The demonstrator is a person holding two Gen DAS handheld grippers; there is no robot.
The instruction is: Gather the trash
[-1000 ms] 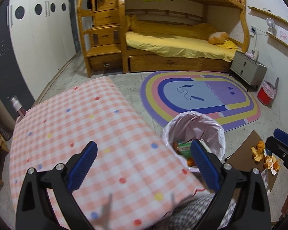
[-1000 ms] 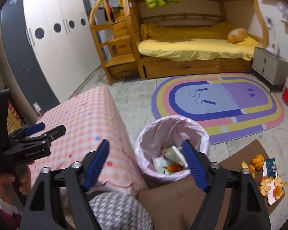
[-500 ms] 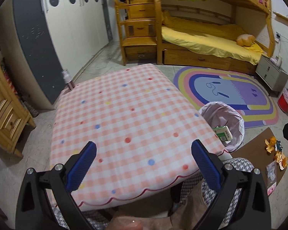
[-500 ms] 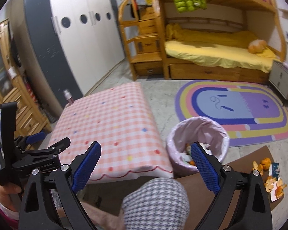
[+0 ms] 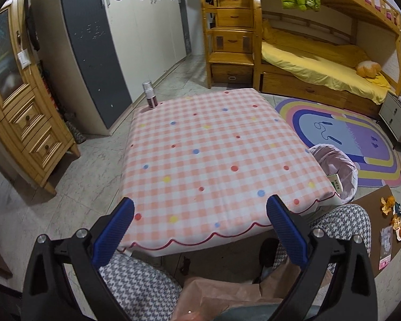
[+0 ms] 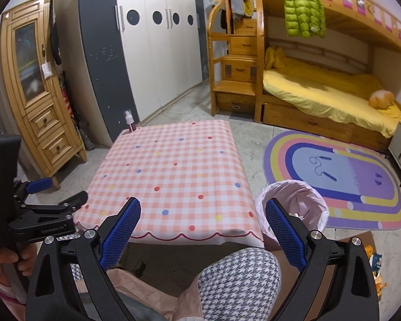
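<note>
While both tools hang above the person's lap, this is the layout.
Left gripper (image 5: 200,224): jaws spread, nothing between them.
Table (image 5: 214,155): checked cloth, a spray bottle (image 5: 150,94) at its far left corner.
Right gripper (image 6: 202,232): jaws wide apart, empty.
Bin (image 6: 302,198): pink-lined, just right of the table, trash inside.
Peels (image 5: 387,204): on brown cardboard, far right.
</note>
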